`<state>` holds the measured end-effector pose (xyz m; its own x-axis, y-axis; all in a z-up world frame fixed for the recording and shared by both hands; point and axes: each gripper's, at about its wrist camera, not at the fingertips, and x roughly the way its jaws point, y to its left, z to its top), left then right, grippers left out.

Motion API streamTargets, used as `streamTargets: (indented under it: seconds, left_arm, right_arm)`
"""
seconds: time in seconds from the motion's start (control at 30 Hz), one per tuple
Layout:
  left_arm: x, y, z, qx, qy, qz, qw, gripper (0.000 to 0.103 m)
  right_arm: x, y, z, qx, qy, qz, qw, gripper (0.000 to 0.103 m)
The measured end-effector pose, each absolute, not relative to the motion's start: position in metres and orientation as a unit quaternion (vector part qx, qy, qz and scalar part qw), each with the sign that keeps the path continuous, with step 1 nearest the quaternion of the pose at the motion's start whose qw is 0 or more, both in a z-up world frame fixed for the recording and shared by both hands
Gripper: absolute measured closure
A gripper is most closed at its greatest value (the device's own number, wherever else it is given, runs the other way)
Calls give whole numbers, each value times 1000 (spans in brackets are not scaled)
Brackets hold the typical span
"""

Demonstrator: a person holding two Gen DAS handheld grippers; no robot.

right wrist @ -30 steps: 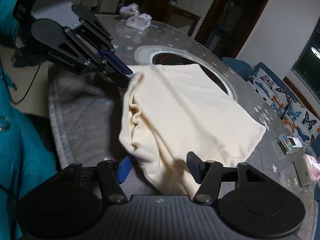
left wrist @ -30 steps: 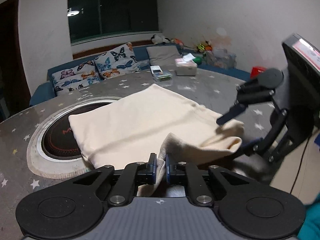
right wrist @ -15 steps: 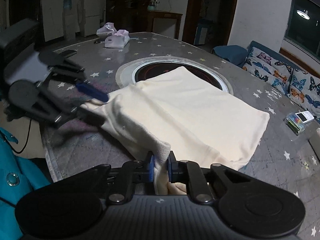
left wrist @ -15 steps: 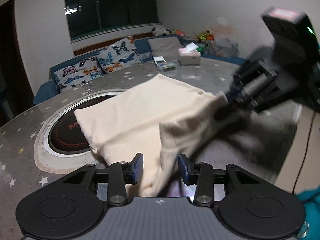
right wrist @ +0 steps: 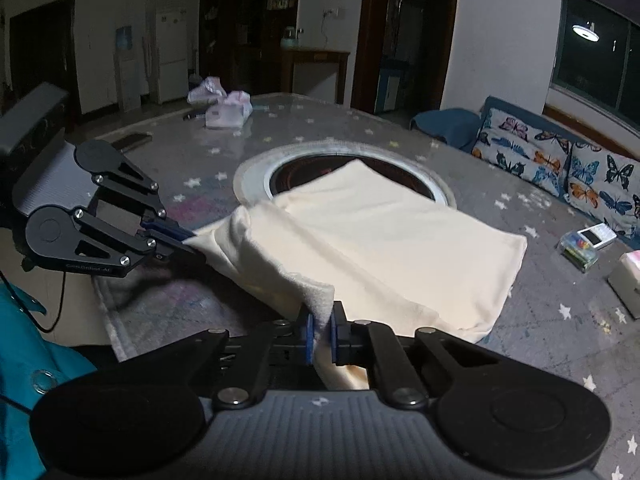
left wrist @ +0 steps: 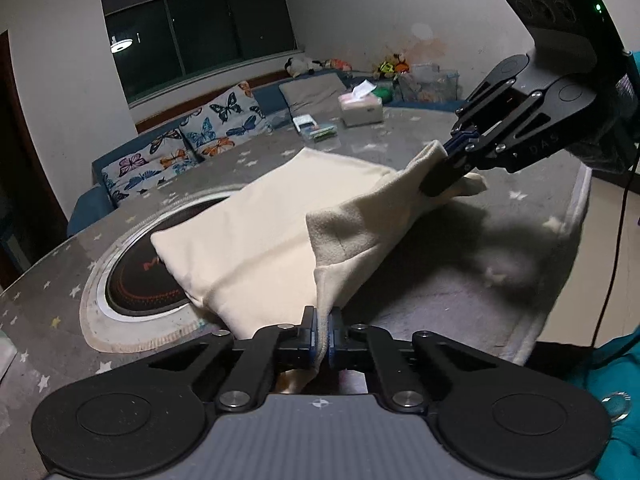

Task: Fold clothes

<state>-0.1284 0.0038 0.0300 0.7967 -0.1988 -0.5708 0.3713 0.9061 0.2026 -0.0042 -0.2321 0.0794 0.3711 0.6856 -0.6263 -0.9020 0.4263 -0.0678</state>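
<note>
While our left gripper pinched the cream garment, its near edge hung lifted. Our right gripper was closing on another fold, cloth between its pads.

Cream fleece garment: soft, matt, napped cloth. Grey star-printed tablecloth: matt woven fabric with a frayed white ring edge. Black gripper linkages: matt plastic, bright metal screws.

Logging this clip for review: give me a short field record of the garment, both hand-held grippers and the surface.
garment: cream garment, partly folded, near edge lifted
left hand-held gripper: shut on the cloth's near corner
right hand-held gripper: jaws closing on cloth pinched between them, at the other near corner
surface: grey star-patterned table with a round inset hob; garment lies partly over it
other items: tissue box
</note>
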Motion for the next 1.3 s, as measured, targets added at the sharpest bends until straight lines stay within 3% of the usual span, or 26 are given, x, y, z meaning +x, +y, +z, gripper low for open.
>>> streamTargets:
  seconds: [0.37, 0.53, 0.97, 1.23, 1.3]
  left_arm:
    - [-188, -3, 68, 135, 271, -192, 934, 97]
    - [-175, -2, 70, 131, 263, -183, 938, 97]
    - [-58, 39, 75, 115, 250, -137, 952, 98]
    - [30, 56, 30, 101, 299, -86, 945, 97]
    - [39, 57, 18, 99, 305, -70, 945, 96]
  right_arm:
    - [-68, -264, 121, -214, 240, 513, 796, 96]
    - [-63, -261, 126, -216, 240, 507, 799, 96]
    - [55, -206, 134, -230, 260, 494, 797, 96]
    - [141, -157, 78, -229, 312, 463, 797, 95]
    - [152, -153, 60, -219, 322, 447, 805, 89]
